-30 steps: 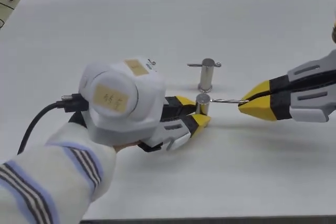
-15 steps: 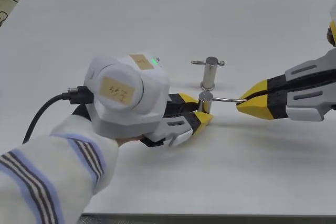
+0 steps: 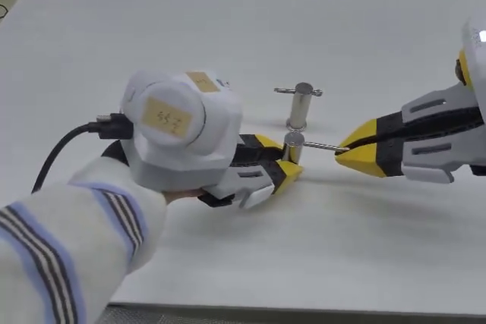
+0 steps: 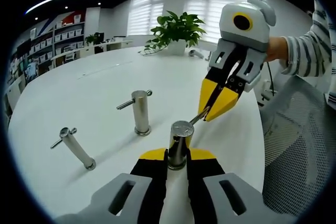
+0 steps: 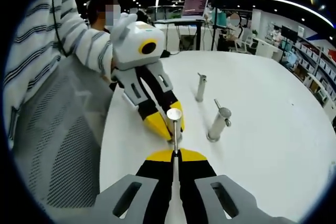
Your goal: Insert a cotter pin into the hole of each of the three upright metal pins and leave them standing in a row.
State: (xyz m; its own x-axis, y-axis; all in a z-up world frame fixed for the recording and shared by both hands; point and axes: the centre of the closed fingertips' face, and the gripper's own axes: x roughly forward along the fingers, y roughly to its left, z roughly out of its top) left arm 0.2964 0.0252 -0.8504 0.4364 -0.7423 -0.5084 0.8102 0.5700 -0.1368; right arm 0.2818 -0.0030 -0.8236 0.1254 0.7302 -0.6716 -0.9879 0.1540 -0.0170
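My left gripper (image 3: pixel 289 162) is shut on the base of an upright metal pin (image 3: pixel 293 146), which stands on the white table. My right gripper (image 3: pixel 339 149) comes in from the right, shut on a thin cotter pin (image 3: pixel 320 146). The cotter pin's free end sits at the metal pin's head. In the left gripper view the held metal pin (image 4: pixel 179 140) rises between my jaws, and the right gripper (image 4: pixel 212 113) points at its top. In the right gripper view the cotter pin (image 5: pixel 176 142) runs straight to the metal pin (image 5: pixel 175 123).
A second upright pin (image 3: pixel 301 107) with a cotter pin through its head stands just behind the held one. A third pin (image 4: pixel 76 148), also with a cotter pin through it, stands further left in the left gripper view. A black cable (image 3: pixel 64 153) trails from the left gripper.
My right gripper has moved a little to the left, so less of the cotter pin shows between its tips and the metal pin. The left gripper keeps its hold.
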